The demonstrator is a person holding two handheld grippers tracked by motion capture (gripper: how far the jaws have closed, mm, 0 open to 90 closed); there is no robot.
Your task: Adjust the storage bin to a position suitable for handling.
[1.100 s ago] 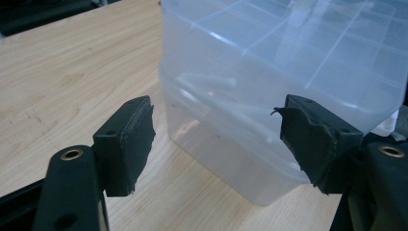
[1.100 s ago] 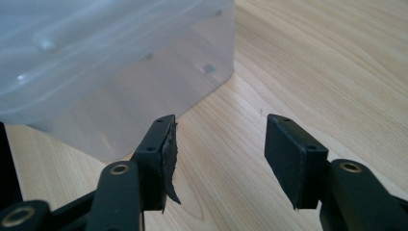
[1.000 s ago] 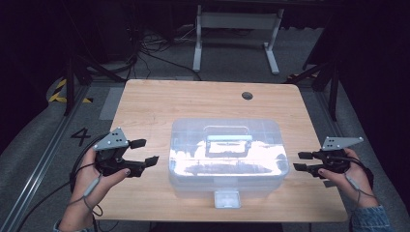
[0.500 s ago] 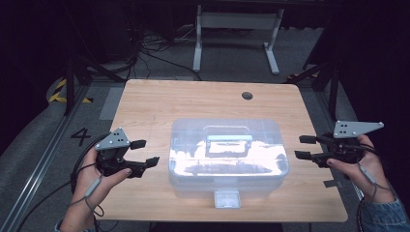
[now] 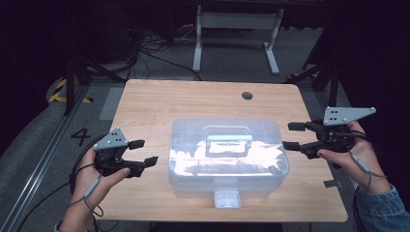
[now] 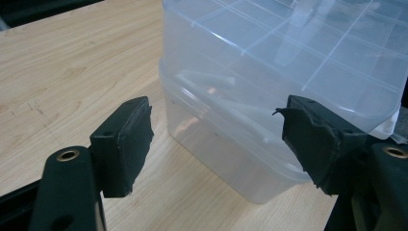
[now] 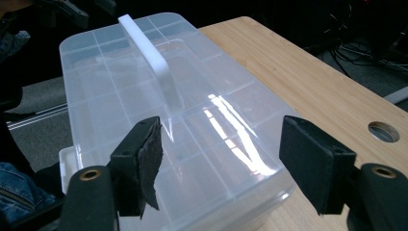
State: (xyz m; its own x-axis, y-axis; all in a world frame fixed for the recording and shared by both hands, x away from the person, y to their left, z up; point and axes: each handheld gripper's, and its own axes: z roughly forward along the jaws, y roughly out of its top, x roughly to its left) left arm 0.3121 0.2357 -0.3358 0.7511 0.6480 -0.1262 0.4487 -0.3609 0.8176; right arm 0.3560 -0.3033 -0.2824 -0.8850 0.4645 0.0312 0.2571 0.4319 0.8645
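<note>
At the centre of the wooden table (image 5: 159,104), a clear plastic storage box (image 5: 227,157) stands closed, its white handle (image 5: 226,140) lying flat and its front latch (image 5: 226,198) fastened. Left gripper (image 5: 142,152) and right gripper (image 5: 292,136), the latter's jaws having just been opening, flank it agape and empty; handling appears not yet begun.

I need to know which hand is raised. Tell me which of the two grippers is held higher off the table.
The right gripper: it floats raised beyond the table's right edge, jaws open, while the left gripper sits low over the wood beside the clear box.
</note>
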